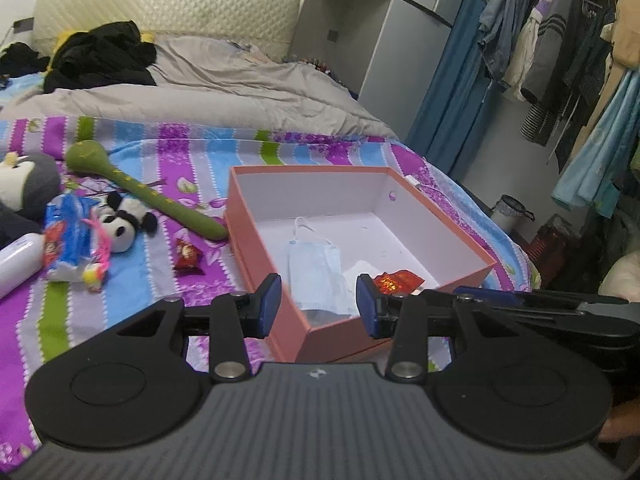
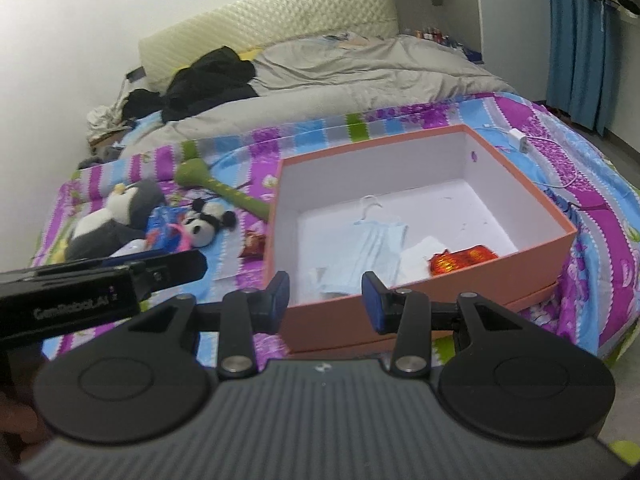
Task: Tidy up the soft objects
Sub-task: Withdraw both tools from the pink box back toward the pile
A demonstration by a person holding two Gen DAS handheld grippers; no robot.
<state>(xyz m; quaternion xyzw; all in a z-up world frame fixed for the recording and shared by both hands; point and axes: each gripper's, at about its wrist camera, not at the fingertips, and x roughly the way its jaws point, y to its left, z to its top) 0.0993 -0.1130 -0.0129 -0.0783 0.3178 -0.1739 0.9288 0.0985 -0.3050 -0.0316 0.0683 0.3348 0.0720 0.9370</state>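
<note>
An open orange box stands on the striped bed sheet. Inside lie a light blue face mask, a white cloth and a red packet. Left of the box lie a panda plush, a long green plush, a grey penguin plush, a blue tissue pack and a red candy. My left gripper hovers open over the box's near corner, with nothing between its fingers. My right gripper is open beside it at the near wall, nothing in it.
A white bottle lies at the far left. A grey duvet and black clothes cover the far half of the bed. A white charger with its cable lies right of the box. Hanging clothes and a bin stand at the right.
</note>
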